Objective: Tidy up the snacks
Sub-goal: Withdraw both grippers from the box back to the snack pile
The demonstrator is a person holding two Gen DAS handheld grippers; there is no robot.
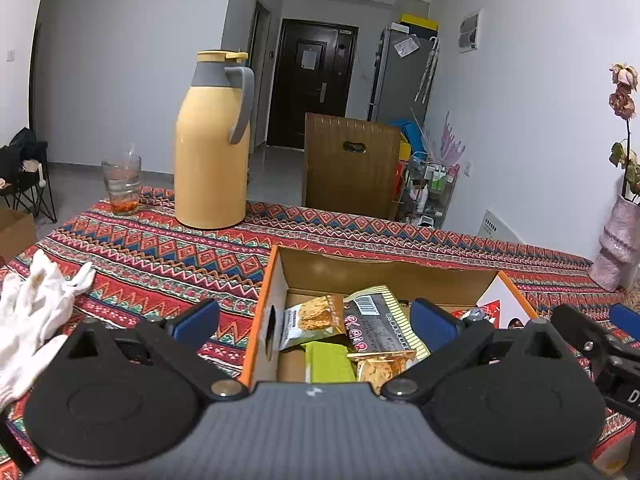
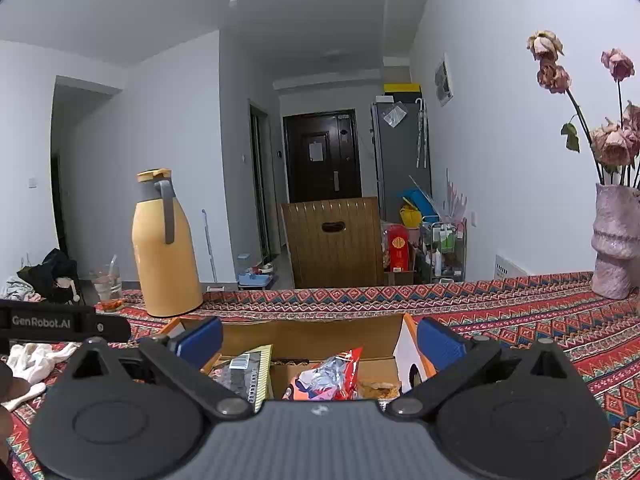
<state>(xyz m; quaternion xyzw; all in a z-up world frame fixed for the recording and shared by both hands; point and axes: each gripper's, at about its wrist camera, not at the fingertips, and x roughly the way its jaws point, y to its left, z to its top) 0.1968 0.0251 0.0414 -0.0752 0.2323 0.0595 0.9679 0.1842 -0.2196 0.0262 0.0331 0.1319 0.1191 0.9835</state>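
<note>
Both claws hang wide open and empty over the near edge of the cardboard box (image 1: pixel 276 280) on the patterned surface (image 1: pixel 160 240). The left claw (image 1: pixel 316 320) straddles the box's left wall; the right claw (image 2: pixel 320 340) sits squarely over its right half. The snack packets (image 1: pixel 372 320) lie jumbled inside, just ahead and below: crinkly, flat, overlapping, the red one (image 2: pixel 340 372) nearest the right claw.

A lived-in flat: patterned tablecloth (image 1: pixel 360 240), thermos jug (image 1: pixel 212 140), fridge (image 2: pixel 400 160), dark entrance door (image 2: pixel 320 156)
</note>
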